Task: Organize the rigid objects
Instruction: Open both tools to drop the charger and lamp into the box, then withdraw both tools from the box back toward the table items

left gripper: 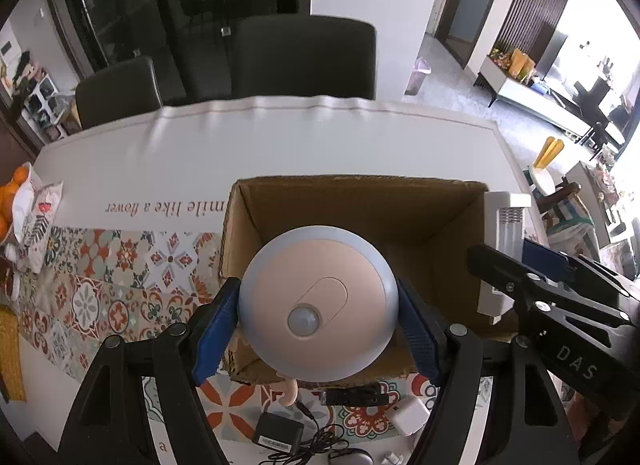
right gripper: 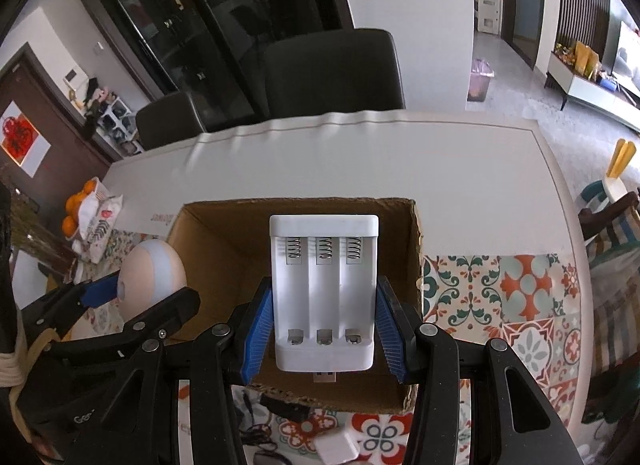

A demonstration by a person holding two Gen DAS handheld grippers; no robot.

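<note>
My left gripper [left gripper: 318, 307] is shut on a round sensor night light [left gripper: 318, 305], peach face with a pale blue rim, held over the open cardboard box [left gripper: 440, 205]. My right gripper [right gripper: 324, 315] is shut on a white three-slot battery charger [right gripper: 324, 293], held over the same box [right gripper: 224, 233]. The charger also shows at the right of the left wrist view [left gripper: 506, 225], and the night light at the left of the right wrist view [right gripper: 154, 277]. I see nothing lying inside the box.
On the patterned table mat in front of the box lie a black power adapter with cord [left gripper: 278, 435], a white plug cube [left gripper: 408, 417] and a small black device [left gripper: 356, 397]. A bag of oranges [left gripper: 24, 201] sits at the table's left. Two dark chairs [left gripper: 304, 57] stand behind the table.
</note>
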